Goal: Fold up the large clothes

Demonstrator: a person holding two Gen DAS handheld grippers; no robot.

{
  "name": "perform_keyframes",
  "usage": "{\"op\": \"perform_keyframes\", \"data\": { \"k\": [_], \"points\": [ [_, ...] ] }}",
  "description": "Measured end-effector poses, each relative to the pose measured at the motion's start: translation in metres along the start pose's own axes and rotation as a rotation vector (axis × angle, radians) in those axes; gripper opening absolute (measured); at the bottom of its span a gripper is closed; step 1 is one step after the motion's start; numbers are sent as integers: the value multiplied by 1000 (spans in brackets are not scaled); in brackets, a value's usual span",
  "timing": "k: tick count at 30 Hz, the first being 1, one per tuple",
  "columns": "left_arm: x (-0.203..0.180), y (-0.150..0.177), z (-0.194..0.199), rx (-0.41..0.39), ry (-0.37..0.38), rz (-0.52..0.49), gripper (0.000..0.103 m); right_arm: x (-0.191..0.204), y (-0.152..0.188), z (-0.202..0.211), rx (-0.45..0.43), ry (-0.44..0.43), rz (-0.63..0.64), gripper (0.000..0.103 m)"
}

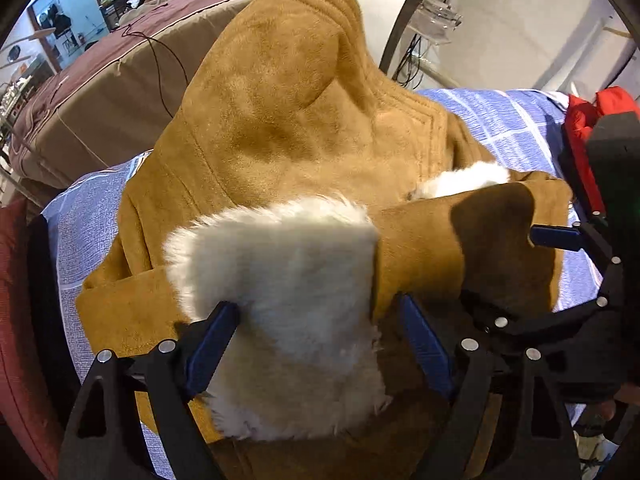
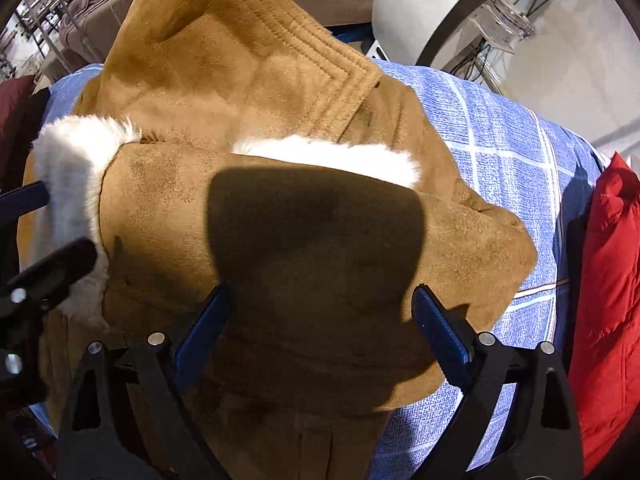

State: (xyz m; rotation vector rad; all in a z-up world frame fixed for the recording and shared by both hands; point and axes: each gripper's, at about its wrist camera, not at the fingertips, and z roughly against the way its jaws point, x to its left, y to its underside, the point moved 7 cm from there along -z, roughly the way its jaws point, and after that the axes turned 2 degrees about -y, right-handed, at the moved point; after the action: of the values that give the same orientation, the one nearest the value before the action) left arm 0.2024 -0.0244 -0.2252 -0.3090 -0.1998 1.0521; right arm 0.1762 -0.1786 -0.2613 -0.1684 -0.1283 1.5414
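Tan suede coat (image 1: 280, 128) with white fleece lining, lying on the blue checked bed cover (image 2: 492, 136), sleeves folded across the body. Left tool (image 1: 320, 340) and right tool (image 2: 320, 328) spread wide, gripping nothing. Remaining, probably: folding the body over.

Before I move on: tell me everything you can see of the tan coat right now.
The coat looks like tan suede with white fleece lining. It lies partly folded on the blue checked sheet. Its collar or hem has rows of parallel stitching. A sleeve is folded across the body, and its white furry cuff sits between the fingers of the open left gripper. The right gripper, also open, hovers over the sleeve, casting a shadow on it. Neither visibly clamps the fabric.
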Motion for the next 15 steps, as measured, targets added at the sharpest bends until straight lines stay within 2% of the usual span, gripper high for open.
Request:
{"op": "perform_keyframes", "data": {
  "k": [1,2,4,7,15],
  "points": [
    [5,-1,-6,17,-10,19,83,2,-1,-5,11,-3,24,92],
    [10,-1,-15,46,-21,38,91,2,-2,-11,20,-14,33,94],
    [21,2,-36,123,-26,75,98,-2,-5,-24,44,-57,5,98],
    [29,3,-54,170,29,124,98,-2,-11,-38,81,-62,-4,99],
    [30,-1,-67,179,33,115,99,-3,-20,-50,112,-56,-9,99]
  ]
}}
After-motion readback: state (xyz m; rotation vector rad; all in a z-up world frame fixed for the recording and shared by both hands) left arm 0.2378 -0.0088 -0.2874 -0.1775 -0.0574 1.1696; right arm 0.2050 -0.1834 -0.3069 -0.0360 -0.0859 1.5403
